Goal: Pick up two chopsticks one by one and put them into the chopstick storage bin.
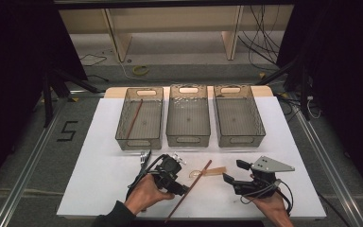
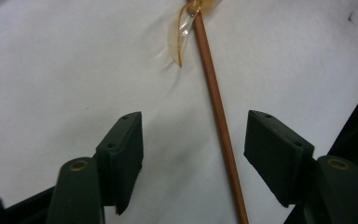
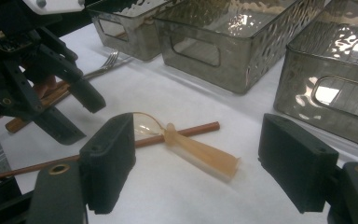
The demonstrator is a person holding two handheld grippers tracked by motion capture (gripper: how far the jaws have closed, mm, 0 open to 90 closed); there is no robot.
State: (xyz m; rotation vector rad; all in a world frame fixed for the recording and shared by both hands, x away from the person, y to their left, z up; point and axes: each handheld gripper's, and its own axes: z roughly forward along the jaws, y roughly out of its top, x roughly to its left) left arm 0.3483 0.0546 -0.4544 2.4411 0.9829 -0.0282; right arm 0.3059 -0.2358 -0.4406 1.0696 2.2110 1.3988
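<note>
Chopstick (image 2: 219,112): a thin, round, reddish-brown stick lying flat on the white worktop (image 1: 104,189), near the front edge and between the two hands. In the high view it runs on a slant from near left to far right.

Spoon (image 3: 200,151): a clear, amber-tinted plastic spoon lying across the far end of the chopstick, touching it; the bowl points left, the flat handle right.

Left gripper (image 2: 193,140): held low over the chopstick, fingers released and wide apart, one on each side of the stick with bare worktop showing between; neither touches it.

Right gripper (image 3: 198,163): near right of the spoon, fingers spread wide and grasping nothing, framing the spoon and the chopstick's far end.

Bins: three smoky translucent bins stand side by side at the far half of the worktop: left bin (image 1: 139,118), middle bin (image 1: 188,116), right bin (image 1: 238,116).

Second stick (image 1: 134,118): a similar reddish stick lies lengthwise in the left bin.

Fork (image 3: 103,65): a metal fork lies in front of the left bin, its handle hidden behind the left gripper.

Hard to make out: the chopstick's near end is cut off in the left gripper view; in the right gripper view what may be another stick lies under the left gripper, mostly covered.
</note>
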